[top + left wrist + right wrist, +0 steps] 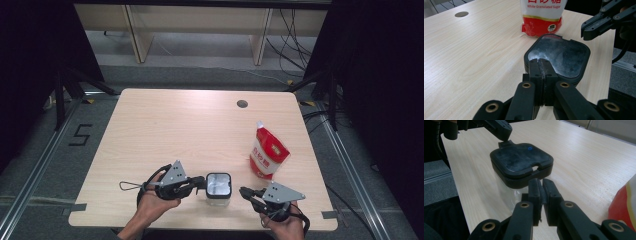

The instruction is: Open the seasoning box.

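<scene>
Right tongs (541, 192) sit pressed together, empty, just short of the lidded jar (521, 167); left tongs (542, 71) pinch its lid tab. Lid's still on, sugar bag (267, 152) beyond unopened — everything remains.

The left hand-held gripper (199, 184) is black, topped by a grey three-cornered plate dotted with small dark screws, and a thin black cable loops out behind that plate. The right hand-held gripper (245, 192) is built alike, with its own grey plate and a black cable curling beneath it. Seen close, each has two flat black jaws on jointed black links, with brass-coloured rings at the pivots below the jaws. No sleeves cover the forearms.
</scene>
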Available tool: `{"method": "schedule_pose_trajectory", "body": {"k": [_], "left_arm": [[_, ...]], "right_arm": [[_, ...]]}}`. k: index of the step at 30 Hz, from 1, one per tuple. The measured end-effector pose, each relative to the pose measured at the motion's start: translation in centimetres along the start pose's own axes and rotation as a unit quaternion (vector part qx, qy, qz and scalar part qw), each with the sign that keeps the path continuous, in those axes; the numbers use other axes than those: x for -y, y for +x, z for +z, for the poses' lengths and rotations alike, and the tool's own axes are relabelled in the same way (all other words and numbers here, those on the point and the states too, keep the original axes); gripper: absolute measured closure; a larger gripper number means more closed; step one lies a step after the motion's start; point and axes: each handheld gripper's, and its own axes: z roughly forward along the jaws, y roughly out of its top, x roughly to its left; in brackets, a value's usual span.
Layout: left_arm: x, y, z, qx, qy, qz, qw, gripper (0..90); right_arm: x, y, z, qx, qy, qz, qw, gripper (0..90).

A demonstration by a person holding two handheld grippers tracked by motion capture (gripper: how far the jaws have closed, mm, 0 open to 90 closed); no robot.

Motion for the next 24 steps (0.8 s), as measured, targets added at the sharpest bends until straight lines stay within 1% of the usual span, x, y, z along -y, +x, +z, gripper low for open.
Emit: {"method": "schedule_pose_trajectory", "body": {"k": [2,3,4,6,7,8,13,16,17,19,23,24], "left_arm": [[0.0,0.0,0.0,-0.003,0.002,0.005,1.0000,88.4],[0.0,0.0,0.0,-0.003,0.001,0.003,1.0000,88.6],[0.1,0.0,0.0,-0.003,0.001,0.001,1.0000,88.6],[0.1,0.0,0.0,-0.003,0.000,0.000,1.0000,88.6],[0.1,0.0,0.0,-0.003,0.000,0.000,1.0000,88.6],[0.1,0.0,0.0,-0.003,0.000,0.000,1.0000,88.6],[0.1,0.0,0.0,-0.003,-0.001,0.000,1.0000,88.6],[0.2,0.0,0.0,-0.004,-0.002,-0.001,1.0000,88.6],[0.2,0.0,0.0,-0.004,-0.003,-0.001,1.0000,88.6],[0.2,-0.1,0.0,-0.005,-0.004,-0.006,1.0000,88.6],[0.3,0.0,-0.1,-0.003,-0.006,-0.004,1.0000,88.7],[0.3,0.0,0.0,-0.002,-0.010,-0.009,0.9999,88.6]], "right_arm": [[0.0,0.1,0.1,-0.001,0.000,0.004,1.0000,86.8],[0.0,0.3,0.1,0.001,0.003,0.010,0.9999,87.0],[0.0,0.1,0.2,0.001,0.005,0.000,1.0000,87.2],[-0.1,0.2,0.5,-0.007,0.000,-0.003,1.0000,88.1],[-0.1,0.2,0.5,-0.007,0.000,-0.003,1.0000,88.1],[-0.1,0.2,0.5,-0.005,0.007,-0.008,0.9999,88.8],[-0.2,0.3,0.7,-0.006,0.009,-0.006,0.9999,89.5],[-0.2,0.3,1.0,-0.005,0.003,-0.007,1.0000,89.7],[-0.2,0.3,0.9,-0.008,0.009,-0.009,0.9999,89.8],[-0.2,0.3,1.0,-0.009,0.012,-0.010,0.9998,89.9],[-0.2,0.3,1.1,-0.011,0.012,-0.010,0.9998,90.0],[-0.2,0.4,1.3,-0.010,0.009,-0.007,0.9999,90.0]]}}
